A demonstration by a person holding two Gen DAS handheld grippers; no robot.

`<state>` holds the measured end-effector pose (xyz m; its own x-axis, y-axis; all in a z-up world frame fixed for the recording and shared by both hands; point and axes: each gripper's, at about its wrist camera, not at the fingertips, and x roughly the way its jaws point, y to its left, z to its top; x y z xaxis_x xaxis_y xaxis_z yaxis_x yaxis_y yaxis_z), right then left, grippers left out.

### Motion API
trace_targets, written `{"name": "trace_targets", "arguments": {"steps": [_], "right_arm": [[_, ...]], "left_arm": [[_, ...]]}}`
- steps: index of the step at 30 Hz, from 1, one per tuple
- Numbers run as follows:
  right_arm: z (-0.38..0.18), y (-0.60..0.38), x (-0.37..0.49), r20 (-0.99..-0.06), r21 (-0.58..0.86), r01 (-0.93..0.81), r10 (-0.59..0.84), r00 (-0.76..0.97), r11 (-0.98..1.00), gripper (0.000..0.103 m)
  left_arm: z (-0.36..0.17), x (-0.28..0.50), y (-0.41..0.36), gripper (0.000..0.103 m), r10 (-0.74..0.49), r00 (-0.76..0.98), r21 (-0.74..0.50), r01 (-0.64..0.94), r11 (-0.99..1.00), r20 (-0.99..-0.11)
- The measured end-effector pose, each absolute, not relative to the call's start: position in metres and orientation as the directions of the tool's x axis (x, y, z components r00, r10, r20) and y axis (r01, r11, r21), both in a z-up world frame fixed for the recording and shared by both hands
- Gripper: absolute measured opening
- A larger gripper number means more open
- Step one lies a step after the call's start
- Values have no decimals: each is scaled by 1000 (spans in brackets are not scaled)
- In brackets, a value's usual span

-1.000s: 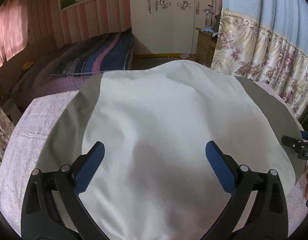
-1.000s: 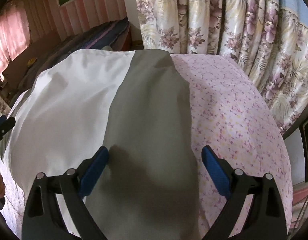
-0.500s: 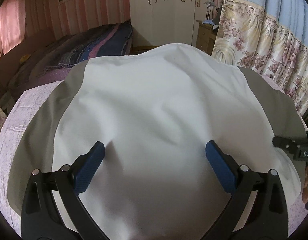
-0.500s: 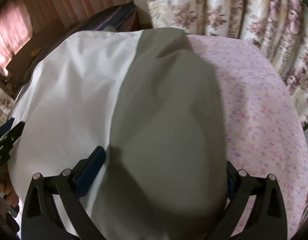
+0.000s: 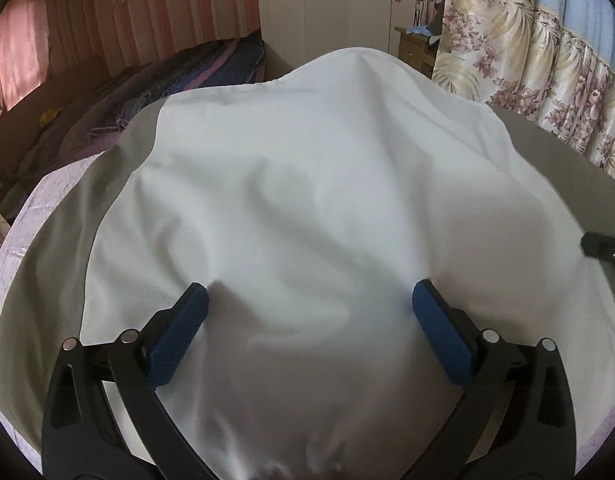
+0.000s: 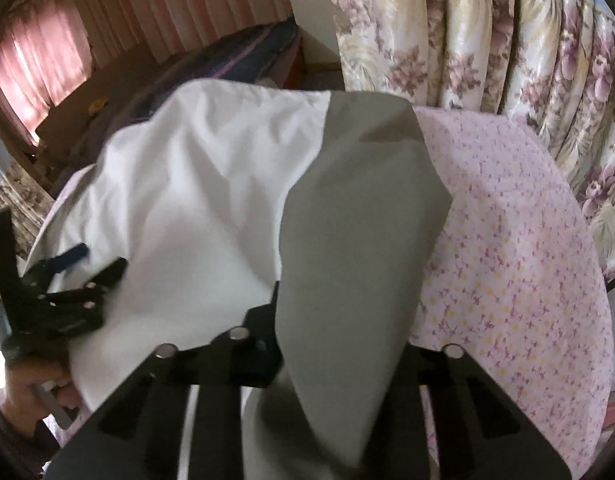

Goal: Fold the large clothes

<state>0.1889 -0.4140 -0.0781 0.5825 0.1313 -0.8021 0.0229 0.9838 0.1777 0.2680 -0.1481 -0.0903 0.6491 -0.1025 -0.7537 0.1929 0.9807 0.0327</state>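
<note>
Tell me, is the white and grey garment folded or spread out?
Mostly spread on the pink floral sheet; only the white and grey garment grey edge is lifted.

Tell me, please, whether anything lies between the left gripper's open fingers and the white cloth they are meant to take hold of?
Nothing visible does. The left gripper hangs open right over the white cloth, with only bare fabric between its blue pads. The right gripper is closing on the grey panel, clear of it.

Floral curtains [image 6: 507, 40] — pink-striped walls [image 5: 167, 20]
</note>
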Motion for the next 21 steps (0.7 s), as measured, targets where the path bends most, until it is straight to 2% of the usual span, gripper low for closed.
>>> {"name": "trace_targets", "arguments": {"steps": [8,12,16,21], "right_arm": [[-15,-398,180,-702,276,-28,221,677,961,12],[19,-371,177,-662,286,-75,253,706,955,11],[54,-326,179,-598,336,-132,320,735,932,11],[64,-264,195,-597,321,-174,341,726,931,12]], "left_arm": [[-92,272,-147,100,-109,627,22,197,980,-772],[-80,273,-131,100,-179,591,-67,207,976,-786],[-45,263,-87,100,-233,624,-145,190,971,-746],[0,246,-16,100,-228,698,-170,153,973,-679]]}}
